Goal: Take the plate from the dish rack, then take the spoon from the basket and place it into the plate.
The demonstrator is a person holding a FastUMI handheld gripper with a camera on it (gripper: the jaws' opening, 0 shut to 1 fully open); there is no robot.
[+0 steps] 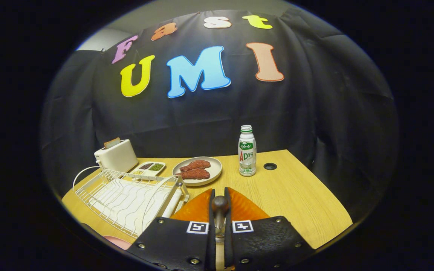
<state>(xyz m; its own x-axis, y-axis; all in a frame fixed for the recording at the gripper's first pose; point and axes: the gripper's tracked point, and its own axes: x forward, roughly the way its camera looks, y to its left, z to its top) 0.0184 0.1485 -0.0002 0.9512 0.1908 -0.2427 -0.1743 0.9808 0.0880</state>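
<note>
The bench (296, 195) spreads out ahead of my gripper (220, 222), pale wood. To the left of my fingers lies the white wire dish rack (126, 199), and I see no plate standing in its slots now. Directly under and just beyond my fingertips sits an orange plate (245, 209), which I take to be the plate of the task, already out on the bench. It looks like rigid plastic, light and smooth, so it may skid if I knock it; its rim would be the place to grip.

Beyond that, further from me, stands a grey plate (211, 165) carrying two reddish pieces of food, with a white milk bottle (247, 150) to its right and a white toaster (116, 155) and a small divided tray (148, 168) to its left.

Smallest is the spoon (220, 205). Its dark rounded end pokes up between my fingertips, and what I take for its metal part shows lower in the gap. My fingers are nearly closed, with only a narrow slot between them, and both appear to press on the spoon's handle. It should be stiff and light, but the smooth handle could slip or pivot in a pinch this thin. I judge it hangs over the orange plate, so lowering and releasing gently is what remains.
</note>
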